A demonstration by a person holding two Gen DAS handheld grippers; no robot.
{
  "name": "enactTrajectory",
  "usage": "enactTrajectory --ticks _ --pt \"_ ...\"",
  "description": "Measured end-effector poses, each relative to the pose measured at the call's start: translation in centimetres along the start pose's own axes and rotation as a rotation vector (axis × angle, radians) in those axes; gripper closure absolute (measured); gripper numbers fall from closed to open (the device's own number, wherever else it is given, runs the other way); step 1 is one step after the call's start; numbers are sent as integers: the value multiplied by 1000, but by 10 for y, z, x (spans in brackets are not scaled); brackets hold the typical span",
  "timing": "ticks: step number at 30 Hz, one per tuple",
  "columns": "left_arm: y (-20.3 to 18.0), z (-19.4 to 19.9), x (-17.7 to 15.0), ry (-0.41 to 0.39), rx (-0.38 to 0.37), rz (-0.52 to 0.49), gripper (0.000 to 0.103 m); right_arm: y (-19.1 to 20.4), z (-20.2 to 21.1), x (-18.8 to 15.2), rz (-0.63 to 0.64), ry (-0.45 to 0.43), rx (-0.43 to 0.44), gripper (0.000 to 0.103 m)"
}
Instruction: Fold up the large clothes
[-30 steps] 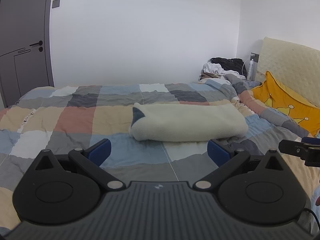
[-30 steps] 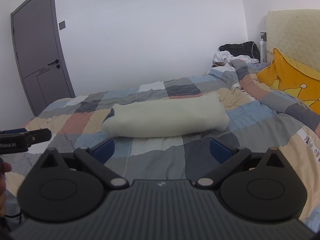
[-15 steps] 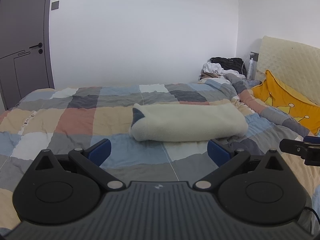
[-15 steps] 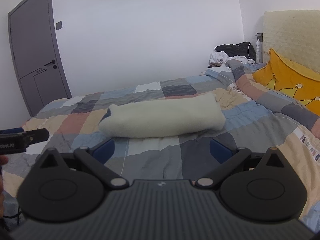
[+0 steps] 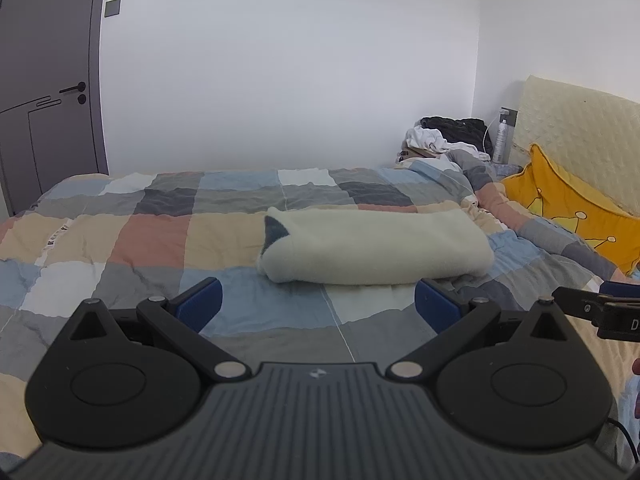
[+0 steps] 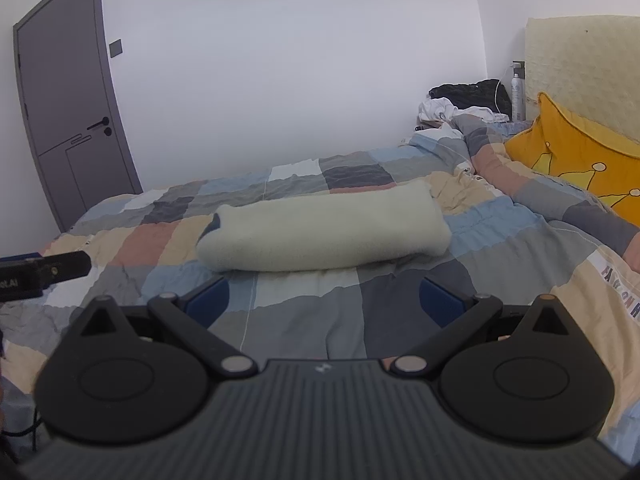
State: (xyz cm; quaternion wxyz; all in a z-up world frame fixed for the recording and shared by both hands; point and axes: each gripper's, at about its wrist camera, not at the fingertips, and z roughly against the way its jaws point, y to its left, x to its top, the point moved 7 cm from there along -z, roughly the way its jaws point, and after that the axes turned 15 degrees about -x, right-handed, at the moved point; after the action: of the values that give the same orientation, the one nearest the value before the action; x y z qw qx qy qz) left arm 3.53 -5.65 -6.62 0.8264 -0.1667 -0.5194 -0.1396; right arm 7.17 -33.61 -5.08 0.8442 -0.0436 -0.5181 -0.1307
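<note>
My left gripper (image 5: 316,304) and right gripper (image 6: 324,302) both hover with blue-padded jaws spread wide, holding nothing. Just beyond them, a cream fleece garment folded into a long bundle (image 5: 376,246) lies on the patchwork checked quilt (image 5: 152,240).

The right gripper (image 6: 324,300) hangs with its jaws wide apart over the checkered bed (image 6: 500,280), near a folded cream garment (image 6: 324,236) at the middle.

Folded cream garment (image 5: 376,250) on checkered bed (image 5: 152,240)
</note>
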Motion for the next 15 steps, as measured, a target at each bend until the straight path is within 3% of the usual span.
enactTrajectory --ticks 15 --pt "-5 11 2 -15 -2 4 0 3 8 0 2 -17 -8 0"
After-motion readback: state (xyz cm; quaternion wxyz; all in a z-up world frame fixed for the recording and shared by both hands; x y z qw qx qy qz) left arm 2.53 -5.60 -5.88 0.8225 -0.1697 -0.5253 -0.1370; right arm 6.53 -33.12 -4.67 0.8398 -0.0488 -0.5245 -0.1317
